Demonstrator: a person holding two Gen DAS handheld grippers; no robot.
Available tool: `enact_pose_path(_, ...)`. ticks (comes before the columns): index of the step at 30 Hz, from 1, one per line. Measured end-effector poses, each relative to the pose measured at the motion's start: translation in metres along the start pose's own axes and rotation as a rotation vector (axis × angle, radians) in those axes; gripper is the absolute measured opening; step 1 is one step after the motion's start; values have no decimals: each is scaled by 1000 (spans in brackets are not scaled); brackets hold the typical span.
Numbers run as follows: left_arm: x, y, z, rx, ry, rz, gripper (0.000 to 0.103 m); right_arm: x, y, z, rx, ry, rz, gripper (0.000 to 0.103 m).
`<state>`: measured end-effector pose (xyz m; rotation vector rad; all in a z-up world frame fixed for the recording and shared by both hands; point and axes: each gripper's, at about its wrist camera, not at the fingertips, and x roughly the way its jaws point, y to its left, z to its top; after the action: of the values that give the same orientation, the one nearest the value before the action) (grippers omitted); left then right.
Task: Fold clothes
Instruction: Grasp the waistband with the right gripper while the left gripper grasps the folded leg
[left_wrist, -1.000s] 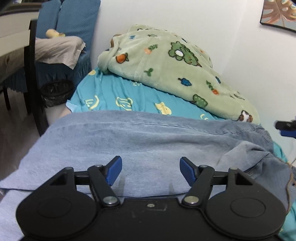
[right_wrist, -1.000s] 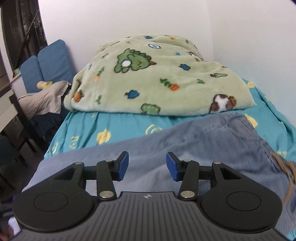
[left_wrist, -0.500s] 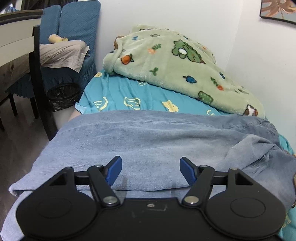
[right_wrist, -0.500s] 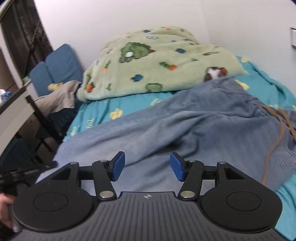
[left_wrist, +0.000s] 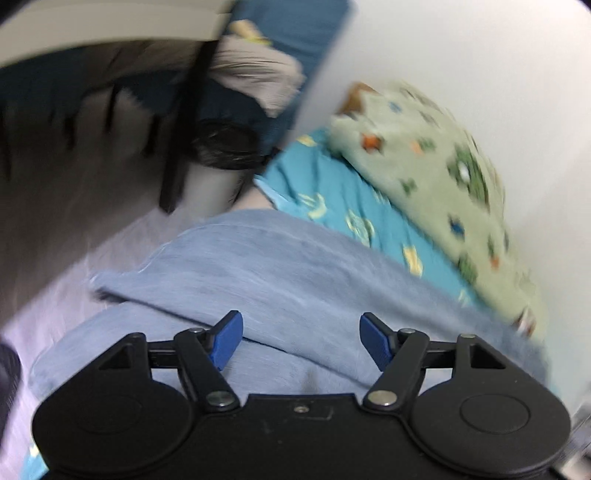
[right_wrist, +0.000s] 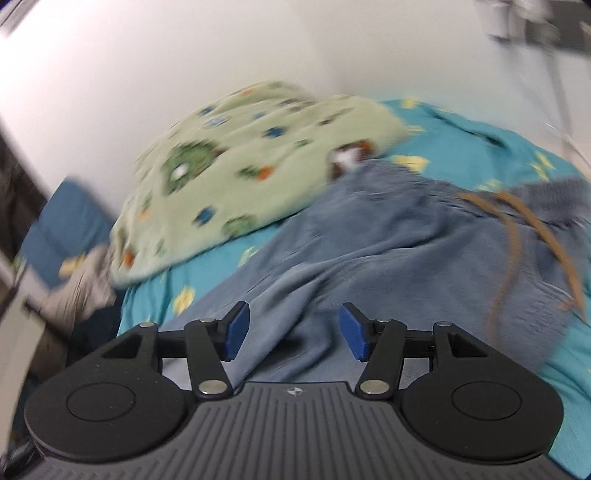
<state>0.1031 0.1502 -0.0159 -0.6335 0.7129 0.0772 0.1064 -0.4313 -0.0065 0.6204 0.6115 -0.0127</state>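
Observation:
Light blue jeans (left_wrist: 295, 280) lie spread across a bed, with the leg ends near the bed's edge in the left wrist view. My left gripper (left_wrist: 301, 332) hovers just above the denim; its jaws are opening, with nothing between the blue pads. In the right wrist view the jeans (right_wrist: 406, 258) show their waist end with a brown cord (right_wrist: 513, 236). My right gripper (right_wrist: 293, 325) stands open over a fold in the denim and holds nothing. Both views are blurred and tilted.
A green printed blanket (left_wrist: 443, 166) is heaped at the back against the white wall, on a teal sheet (left_wrist: 332, 199). Left of the bed are a dark table leg (left_wrist: 181, 147), a black bin (left_wrist: 225, 144) and a blue chair with beige cloth (left_wrist: 255, 70).
Both views have rolled and gone blurry. The left gripper has swung toward the jeans' leg ends and the bed edge. The right gripper has moved toward the waist end and opened a little wider.

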Motion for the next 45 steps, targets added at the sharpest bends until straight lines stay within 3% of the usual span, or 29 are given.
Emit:
enact_pose_path(4,-34,38,17,-116,4,6,71,-2,-24,3,81,9,-110,57)
enact_pose_path(7,-47,70,22,-203,49,17,71,-3,-38,11,127,21,-138,57)
enact_pose_path(13,-37,155,1,-663,207,-51,71,-6,-66,21,237,28,-171,60)
enact_pose_path(16,-31,178,-4,-774,240,-22,71,-9,-83,25,301,13,-192,61)
enact_pose_path(24,-10,195,-8,-800,315,62,71,-21,-113,31,369,-82,-310,61)
enact_pose_path(29,12,193,-13,-798,366,78,67,-48,-138,30,489,-251,-448,64)
enact_pose_path(36,29,181,-12,-730,369,92,60,-19,-158,22,529,-115,-432,66)
enact_pose_path(41,34,173,-11,-674,366,87,58,0,-160,19,517,-94,-448,65)
enact_pose_path(43,34,174,-12,-680,363,82,55,4,-163,19,510,-97,-408,60)
enact_pose_path(45,34,176,-13,-692,362,82,43,8,-164,19,503,-99,-409,51)
